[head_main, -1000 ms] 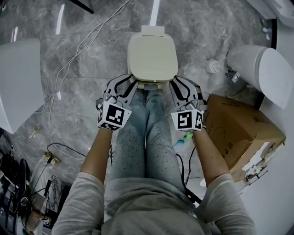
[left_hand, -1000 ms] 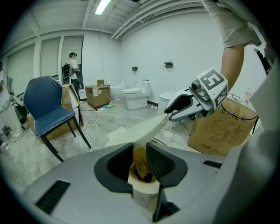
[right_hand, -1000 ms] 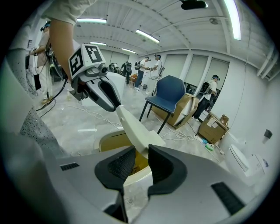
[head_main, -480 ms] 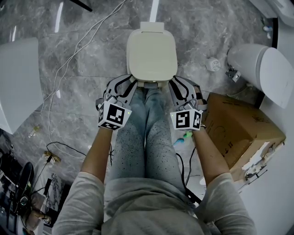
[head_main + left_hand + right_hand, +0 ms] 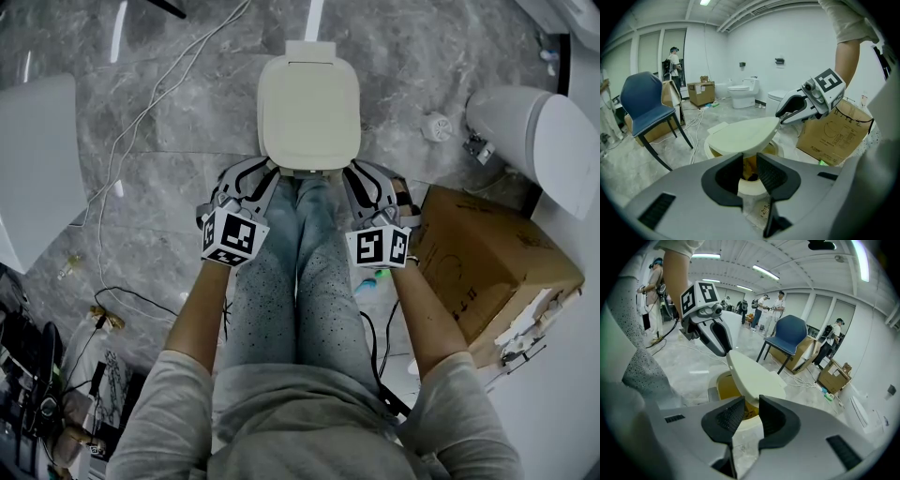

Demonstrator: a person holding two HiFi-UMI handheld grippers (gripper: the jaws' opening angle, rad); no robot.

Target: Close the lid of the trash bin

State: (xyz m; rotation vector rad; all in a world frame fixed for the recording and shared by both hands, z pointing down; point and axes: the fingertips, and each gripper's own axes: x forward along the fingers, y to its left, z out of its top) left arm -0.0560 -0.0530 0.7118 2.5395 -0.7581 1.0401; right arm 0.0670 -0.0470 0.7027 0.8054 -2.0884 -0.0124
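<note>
- The trash bin [image 5: 708,151] stands on the grey floor [image 5: 169,112], right in front of the person's legs [image 5: 300,272].
- Its cream lid [image 5: 309,112] is not all the way down. The far edge sits on the bin. The near edge is up, so the yellow inside [image 5: 724,386] shows under it.
- The left gripper [image 5: 266,172] is at the near left corner of the lid. Its jaws are only a little way apart and they pinch the lid's edge between them.
- The right gripper [image 5: 352,172] is at the near right corner of the lid. Its jaws are also only a little way apart, and they pinch the lid's edge too.
- Both grippers point down and away from the person.
- A brown cardboard box [image 5: 487,262] sits on the floor just beside the right arm. A white toilet [image 5: 534,141] is past the box.
- A white cable [image 5: 141,122] lies on the floor to the left of the bin.
</note>
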